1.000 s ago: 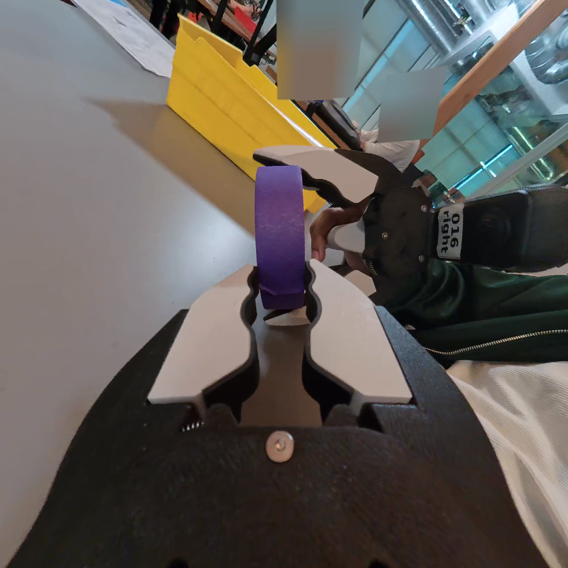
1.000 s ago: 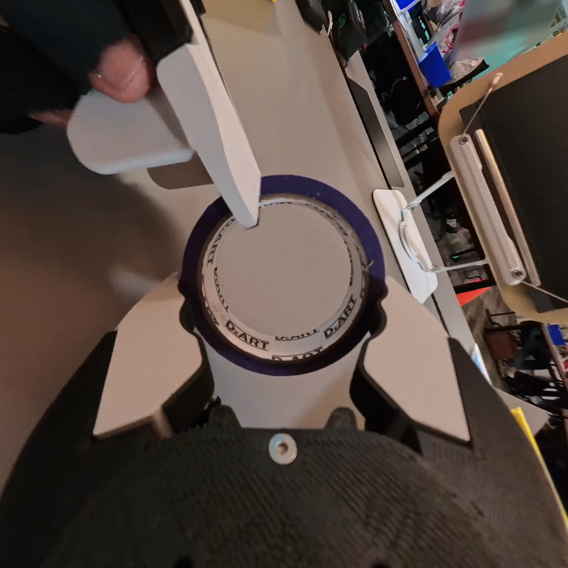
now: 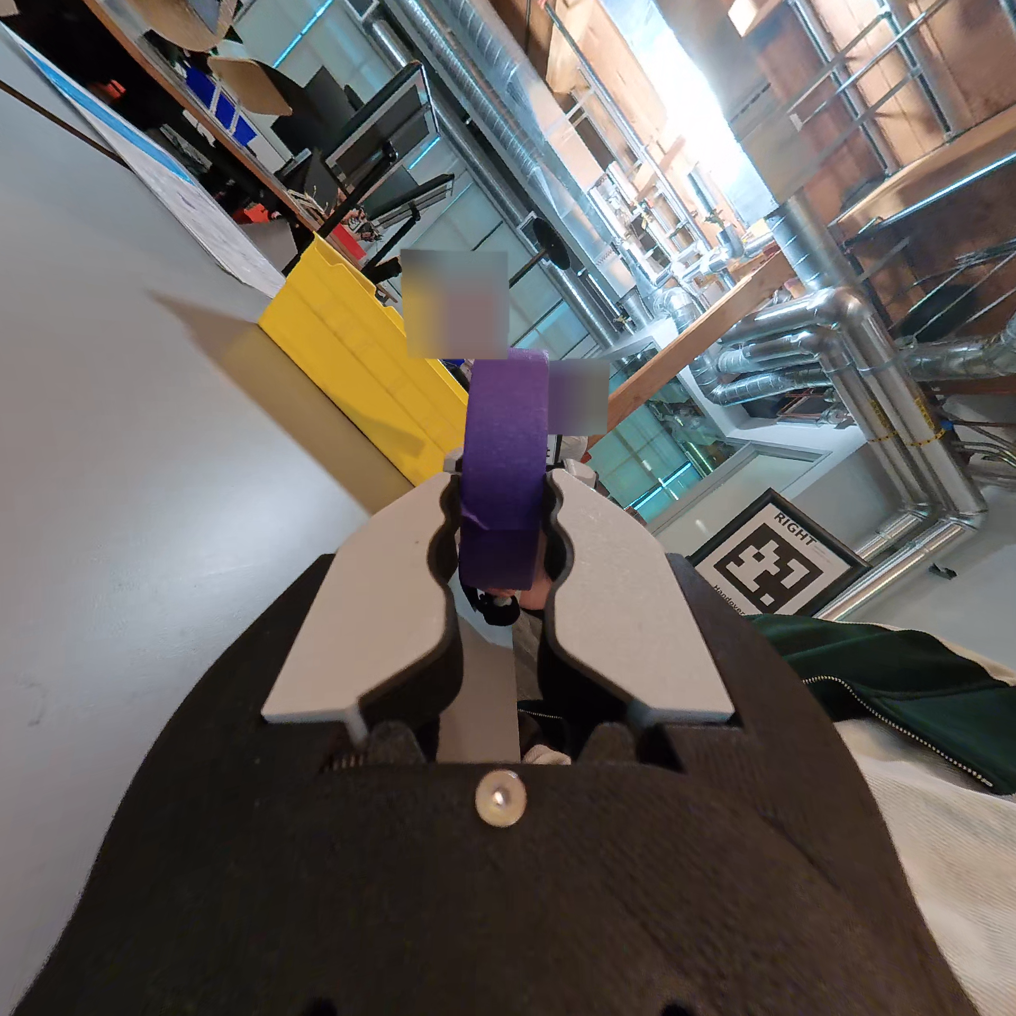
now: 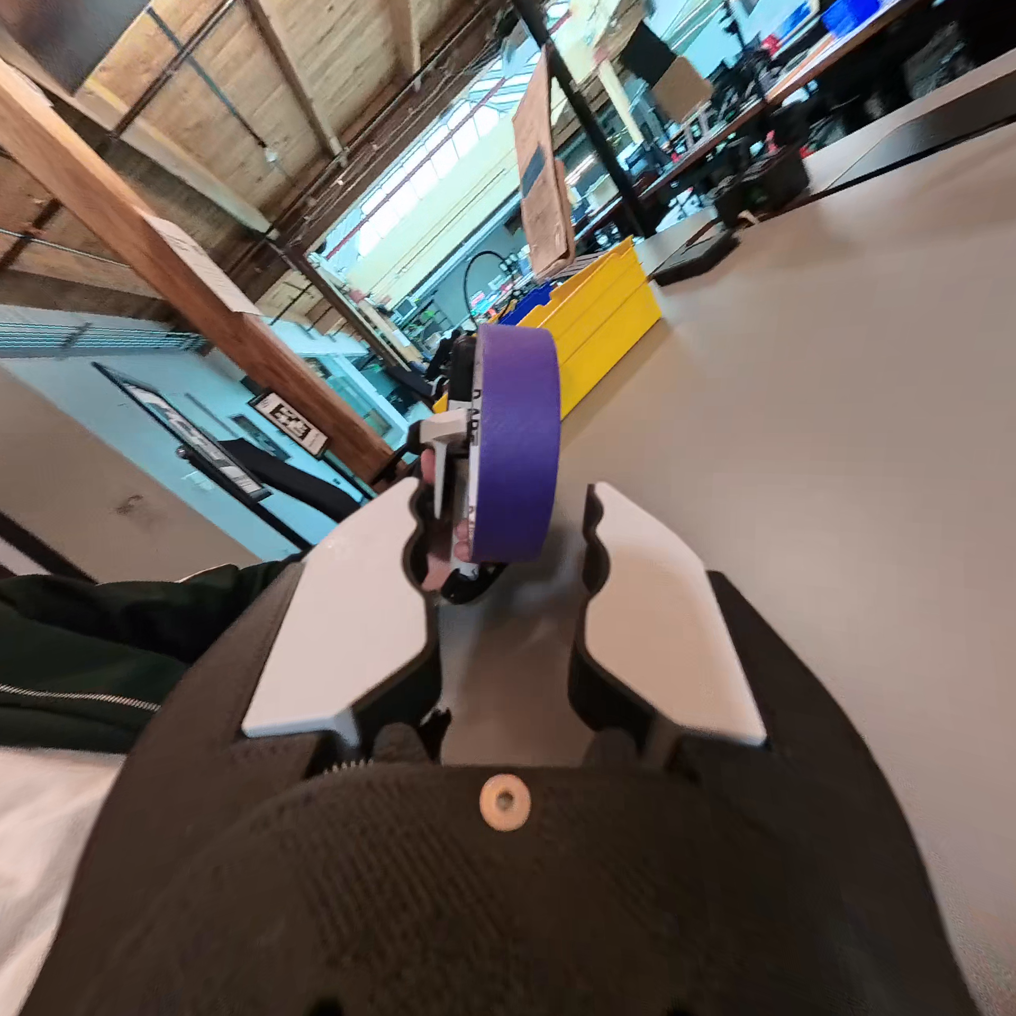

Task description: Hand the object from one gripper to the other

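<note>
Left gripper (image 3: 503,489) pinching purple tape (image 3: 504,467) edge-on between both fingertips, roll held upright above grey table (image 3: 137,495). Right gripper (image 4: 503,495) spread wide, tape (image 4: 517,440) at 12 o'clock between its tips, touching neither finger. Yellow bin (image 3: 352,357) farther off at 11 o'clock of the left view, on the table.

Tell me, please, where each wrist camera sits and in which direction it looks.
Left wrist view: sits behind the left gripper, looks along its fingers, shut on the purple tape roll, towards the yellow bin; a green sleeve shows at right.
Right wrist view: sits behind the right gripper, open, facing the same roll edge-on; the sleeve shows at left.
Shared: roll, bin, table.
</note>
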